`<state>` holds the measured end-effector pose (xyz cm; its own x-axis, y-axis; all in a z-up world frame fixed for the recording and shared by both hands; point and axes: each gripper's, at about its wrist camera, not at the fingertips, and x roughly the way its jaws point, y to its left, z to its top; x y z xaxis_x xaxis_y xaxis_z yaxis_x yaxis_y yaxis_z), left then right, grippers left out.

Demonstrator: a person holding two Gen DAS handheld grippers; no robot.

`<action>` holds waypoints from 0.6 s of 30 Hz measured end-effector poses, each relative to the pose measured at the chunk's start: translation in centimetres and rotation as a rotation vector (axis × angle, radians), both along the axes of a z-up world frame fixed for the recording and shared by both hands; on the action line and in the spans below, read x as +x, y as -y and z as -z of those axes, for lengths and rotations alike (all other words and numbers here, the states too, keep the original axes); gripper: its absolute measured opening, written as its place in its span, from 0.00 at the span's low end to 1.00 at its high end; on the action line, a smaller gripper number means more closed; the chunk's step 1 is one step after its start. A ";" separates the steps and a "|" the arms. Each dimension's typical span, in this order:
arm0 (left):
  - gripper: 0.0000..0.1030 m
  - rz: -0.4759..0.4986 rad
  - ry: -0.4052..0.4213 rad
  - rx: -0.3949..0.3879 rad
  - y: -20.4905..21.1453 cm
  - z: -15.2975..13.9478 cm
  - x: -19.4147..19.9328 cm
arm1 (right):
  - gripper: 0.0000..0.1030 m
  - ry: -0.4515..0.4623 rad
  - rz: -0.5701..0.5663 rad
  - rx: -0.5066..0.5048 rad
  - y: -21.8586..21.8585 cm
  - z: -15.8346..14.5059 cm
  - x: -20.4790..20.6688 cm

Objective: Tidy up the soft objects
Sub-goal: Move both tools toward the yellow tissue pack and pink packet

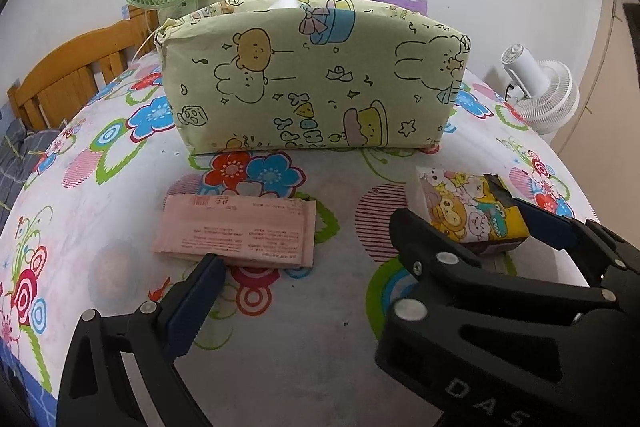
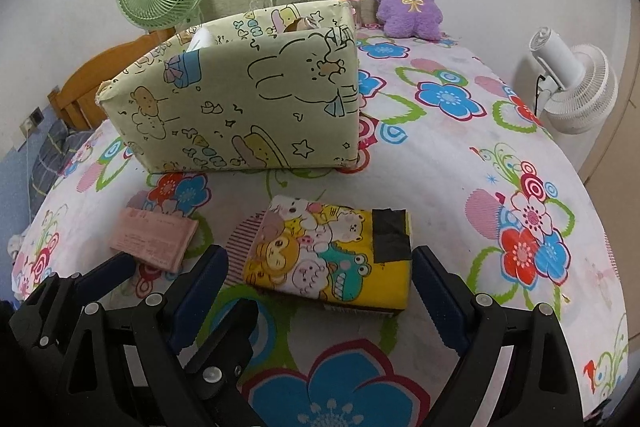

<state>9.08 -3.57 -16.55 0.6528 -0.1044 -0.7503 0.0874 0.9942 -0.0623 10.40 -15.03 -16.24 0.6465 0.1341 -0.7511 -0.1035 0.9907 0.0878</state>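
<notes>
Bedsheet (image 2: 460, 167) – matt cloth; purple toy (image 2: 406, 1) – fuzzy plush.

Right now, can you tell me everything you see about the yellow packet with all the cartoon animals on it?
The soft yellow rectangular packet printed with cartoon animals shows a bear, a green dinosaur and white critters on a glossy wrapper. A dark patch like tape covers one end. It lies flat on the flowery bedsheet, in front of the pale green cartoon-print fabric box. The open right gripper has a blue-padded finger on each side, neither seeming to touch it yet.
</notes>
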 end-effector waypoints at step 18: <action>0.96 -0.013 -0.006 -0.008 -0.7 -0.2 -0.8 | 0.75 -0.008 -0.017 0.007 -0.7 -0.1 -0.5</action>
